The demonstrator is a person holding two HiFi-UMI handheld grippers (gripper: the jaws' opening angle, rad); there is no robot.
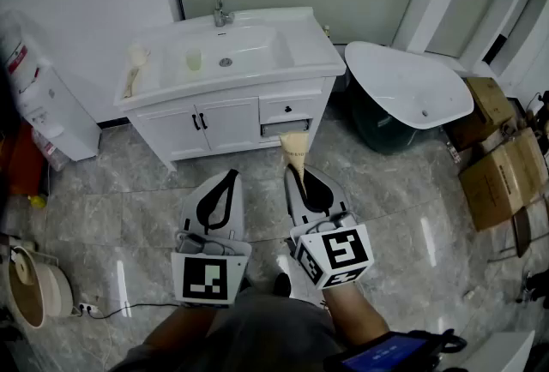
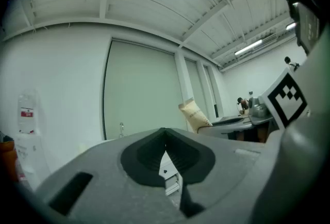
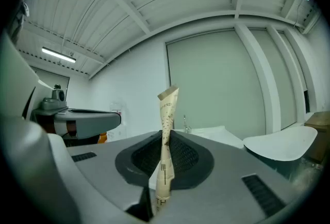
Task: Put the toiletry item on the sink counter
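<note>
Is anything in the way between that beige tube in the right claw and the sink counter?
Nothing visible. The right gripper is shut on the beige tube, and only bare floor lies between it and the white sink counter. A second tube already lies on the counter's left end; its right end looks free.

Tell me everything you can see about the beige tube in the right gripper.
The beige tube is a flat, soft-looking pack with dark print, slightly twisted. It stands nearly upright, wide crimped end up, narrowing down into the tongs of the right gripper, which are shut on its lower part. Nothing else touches it. It is held above the tiled floor, in front of the white sink counter, not yet on it.
</note>
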